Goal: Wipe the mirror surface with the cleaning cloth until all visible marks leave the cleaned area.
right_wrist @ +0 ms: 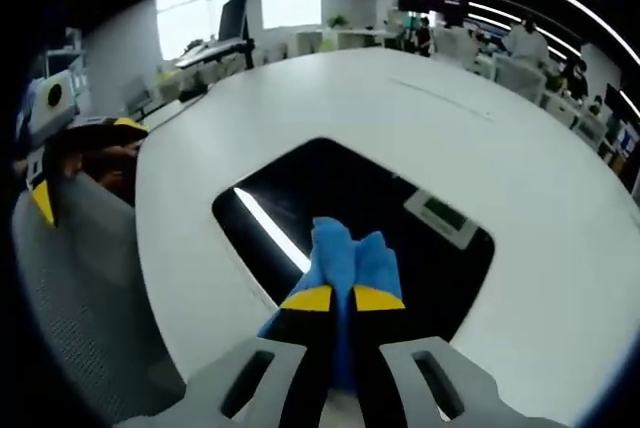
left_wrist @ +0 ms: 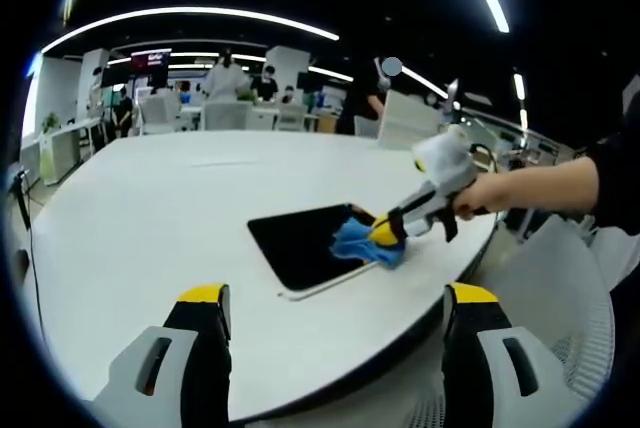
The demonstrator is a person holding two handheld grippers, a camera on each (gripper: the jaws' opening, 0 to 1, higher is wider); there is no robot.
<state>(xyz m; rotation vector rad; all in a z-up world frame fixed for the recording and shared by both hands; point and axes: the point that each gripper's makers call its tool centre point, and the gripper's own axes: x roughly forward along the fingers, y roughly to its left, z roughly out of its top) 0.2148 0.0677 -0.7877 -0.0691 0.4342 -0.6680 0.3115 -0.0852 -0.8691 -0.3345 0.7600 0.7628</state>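
In the left gripper view, the left claw (left_wrist: 335,313) is standing open, its two yellow-tipped black jaws rising well apart above the near edge of the broad white oval desk (left_wrist: 150,208) and gripping nothing. Farther out on the desk, a dark rectangular mirror with a pale frame (left_wrist: 300,243) is lying flat near the right-hand rim. The right claw (left_wrist: 385,233), carried by a person's hand (left_wrist: 485,193) coming in from the right, is pressing a bright blue cleaning cloth (left_wrist: 362,243) onto the mirror's right end. A grey mesh office chair (left_wrist: 560,298) is standing just beside the desk at lower right, and people are standing among more desks in the far background. In the right gripper view, the right claw (right_wrist: 342,298) is closed on the blue cloth (right_wrist: 350,253), its yellow tips pinched together with the fabric bunching up between and ahead of them. The cloth is resting on the mirror (right_wrist: 380,198), whose dark glass is reflecting a bright ceiling strip light and a vent. The left claw (right_wrist: 45,193) is showing at the far left edge, above a grey chair (right_wrist: 80,318)
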